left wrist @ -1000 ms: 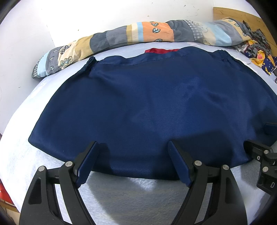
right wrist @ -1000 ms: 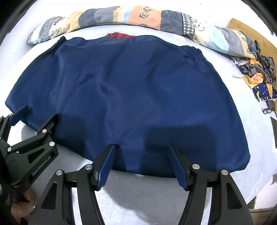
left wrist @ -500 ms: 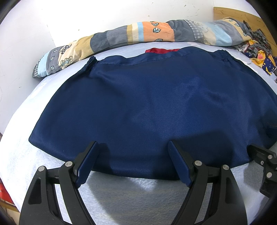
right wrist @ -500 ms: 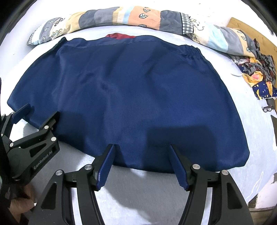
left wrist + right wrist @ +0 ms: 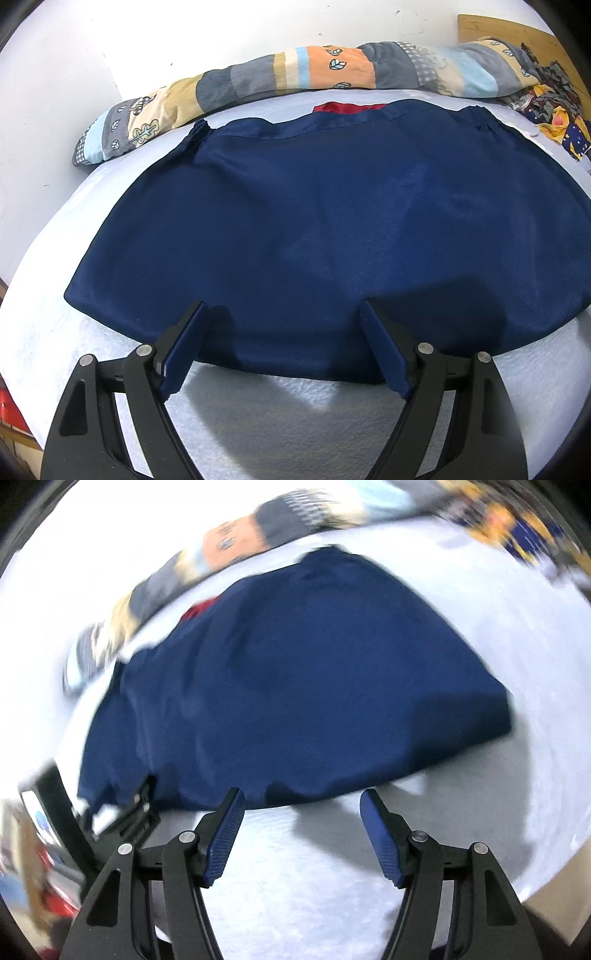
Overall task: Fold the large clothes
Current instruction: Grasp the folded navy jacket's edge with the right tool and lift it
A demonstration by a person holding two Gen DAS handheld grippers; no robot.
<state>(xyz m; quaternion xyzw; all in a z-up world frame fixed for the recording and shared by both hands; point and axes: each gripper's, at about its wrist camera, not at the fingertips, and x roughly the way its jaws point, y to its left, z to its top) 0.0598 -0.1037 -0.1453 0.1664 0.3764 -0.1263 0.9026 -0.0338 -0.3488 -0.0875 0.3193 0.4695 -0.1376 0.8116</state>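
The left gripper [image 5: 284, 343] stands with its blue-padded jaws spread wide and empty, its fingertips over the near hem of the navy garment [image 5: 332, 229], though whether they touch the cloth cannot be told. The right gripper [image 5: 301, 825] is likewise released, jaws apart with nothing between them, poised above bare sheet just short of the hem; its view is smeared by motion blur. The garment lies spread flat and fairly smooth in the middle of the bed, a satiny dark blue piece with gathered elastic at both far corners and a strip of red lining [image 5: 347, 108] showing at its far edge. Beneath it is a white textured sheet [image 5: 288, 417]. Along the far side runs a long patchwork pillow [image 5: 280, 75] against a white wall [image 5: 184, 33], and a heap of patterned clothes [image 5: 554, 107] sits at the far right by a wooden board [image 5: 517, 31].
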